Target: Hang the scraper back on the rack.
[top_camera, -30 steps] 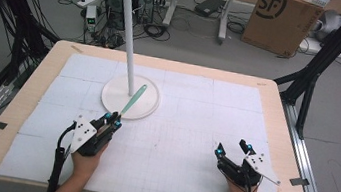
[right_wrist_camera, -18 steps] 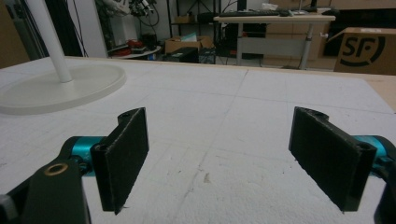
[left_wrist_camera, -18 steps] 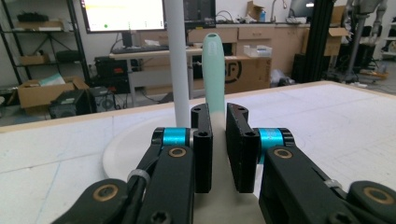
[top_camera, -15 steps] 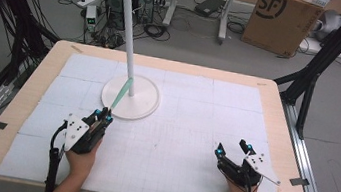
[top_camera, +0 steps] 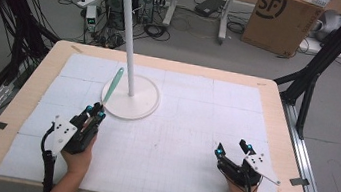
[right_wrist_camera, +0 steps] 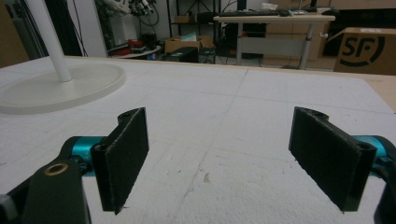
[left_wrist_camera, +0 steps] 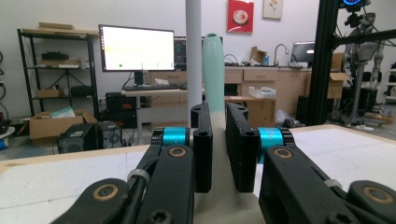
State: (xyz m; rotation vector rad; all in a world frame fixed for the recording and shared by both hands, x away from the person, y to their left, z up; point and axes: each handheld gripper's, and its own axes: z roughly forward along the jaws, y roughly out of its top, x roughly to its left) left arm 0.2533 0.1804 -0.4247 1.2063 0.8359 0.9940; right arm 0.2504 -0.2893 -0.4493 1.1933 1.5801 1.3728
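Two grippers sit low in the frame. At lower left, the left gripper [top_camera: 94, 111] is clamped on a pale green spatula [top_camera: 112, 85] that slants up over the white stand base [top_camera: 144, 103]. At lower right, the right gripper [top_camera: 232, 149] has its jaws wide apart with nothing between them, bare white worktop [top_camera: 187, 144] around it.

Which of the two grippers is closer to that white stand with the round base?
Left. The left gripper sits just off the rim of the white stand, shut on a mint-green stick. The right gripper rests far off across the mat, open.
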